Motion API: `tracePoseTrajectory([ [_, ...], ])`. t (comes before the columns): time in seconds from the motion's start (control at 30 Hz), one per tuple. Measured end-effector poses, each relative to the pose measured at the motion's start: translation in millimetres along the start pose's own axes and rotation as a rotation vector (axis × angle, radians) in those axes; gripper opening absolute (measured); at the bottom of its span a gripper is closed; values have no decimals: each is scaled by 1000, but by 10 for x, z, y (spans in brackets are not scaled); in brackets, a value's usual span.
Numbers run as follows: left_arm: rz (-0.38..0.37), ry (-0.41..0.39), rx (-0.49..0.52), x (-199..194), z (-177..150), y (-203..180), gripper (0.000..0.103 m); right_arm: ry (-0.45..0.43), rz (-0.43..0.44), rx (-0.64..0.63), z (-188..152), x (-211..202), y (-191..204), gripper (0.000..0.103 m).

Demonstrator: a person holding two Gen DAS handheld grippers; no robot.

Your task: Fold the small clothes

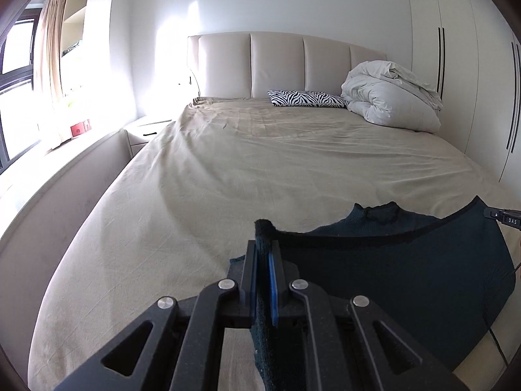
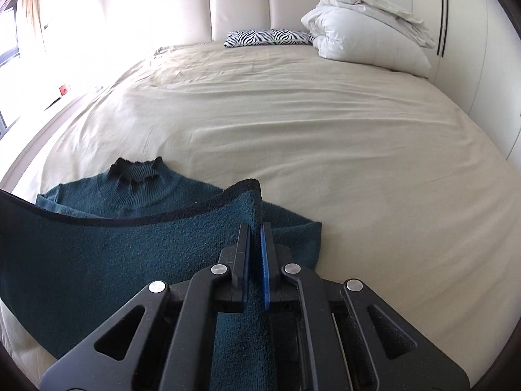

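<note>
Two corners of the sweater's hem are pinched, one in each gripper. On the left, my left gripper (image 1: 264,251) is clamped on the dark-edged corner of the teal sweater (image 1: 407,270), with knit bunched up between the jaws. The hem runs from there as a taut, sagging line across to my right gripper (image 2: 255,228), whose jaws are likewise closed on the other corner. The sweater lies on the bed (image 2: 325,137) near its foot, collar (image 2: 136,171) pointing toward the headboard, chest flat on the sheet, lower half lifted off it.

As I judge it, the fold is only starting: the hem is raised but not yet carried over toward the collar, and any sleeve folds and final halving remain to be done.

On the far right of the left view, the right gripper's side bears small white letters that look like "DAS"; nothing else is legible.
</note>
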State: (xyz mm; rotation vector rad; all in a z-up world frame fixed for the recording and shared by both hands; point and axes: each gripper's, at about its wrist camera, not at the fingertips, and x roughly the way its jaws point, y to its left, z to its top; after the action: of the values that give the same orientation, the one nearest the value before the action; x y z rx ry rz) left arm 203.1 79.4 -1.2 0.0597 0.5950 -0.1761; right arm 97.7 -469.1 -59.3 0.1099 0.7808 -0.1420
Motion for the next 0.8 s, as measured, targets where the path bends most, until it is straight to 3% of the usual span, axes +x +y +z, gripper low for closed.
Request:
tracePoseTrajectory([
  [0.1,-7,17,-34,264,197,80,7,-12,-19,45,125,84,-91,4],
  [0.23,-11,99,-79,792,359,129,7,22,-33,74,260,361,-154,4],
  [0.4,27,203,-81,1415,244,52,7,75,-70,61,319,834,-120,4],
  [0.53,27,275,-83,1701,74,-8,8,147,-95,89,245,1209,-155,4],
  [0.63,36,304,-99,1734,7,47,21,173,-71,148,169,1377,-267,6],
  [0.67,54,298,-111,1700,17,88,30,166,-60,173,165,1383,-299,9],
  [0.7,77,288,-126,1647,36,141,45,162,-60,196,160,1388,-339,16],
  [0.8,77,221,-175,1337,114,265,47,134,-69,268,166,1306,-459,32],
])
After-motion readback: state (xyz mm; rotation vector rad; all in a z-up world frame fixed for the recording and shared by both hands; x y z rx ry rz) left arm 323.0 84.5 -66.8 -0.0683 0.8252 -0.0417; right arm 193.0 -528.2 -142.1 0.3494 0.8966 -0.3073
